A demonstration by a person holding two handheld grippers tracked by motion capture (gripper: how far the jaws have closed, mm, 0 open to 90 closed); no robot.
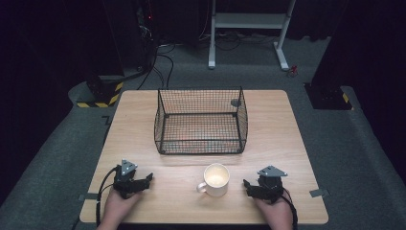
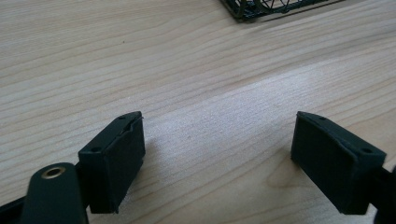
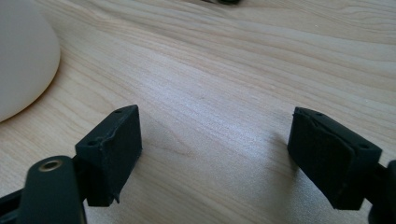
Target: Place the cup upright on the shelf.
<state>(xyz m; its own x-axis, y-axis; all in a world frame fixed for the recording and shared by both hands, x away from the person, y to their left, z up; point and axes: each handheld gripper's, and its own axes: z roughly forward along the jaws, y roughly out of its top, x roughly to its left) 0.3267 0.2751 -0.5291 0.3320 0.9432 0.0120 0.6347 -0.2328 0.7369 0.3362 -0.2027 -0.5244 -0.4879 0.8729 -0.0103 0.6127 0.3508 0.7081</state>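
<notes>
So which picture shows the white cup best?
The high view: the whole white cup stands there, handle to its left, between both grippers and in front of the wire basket. The right gripper view catches just its rounded side at the left edge.

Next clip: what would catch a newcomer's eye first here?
The black wire basket stands empty in the middle of the wooden table, and a cream mug sits upright just in front of it. The left claw and right claw rest either side of the mug, both open and holding nothing.
</notes>
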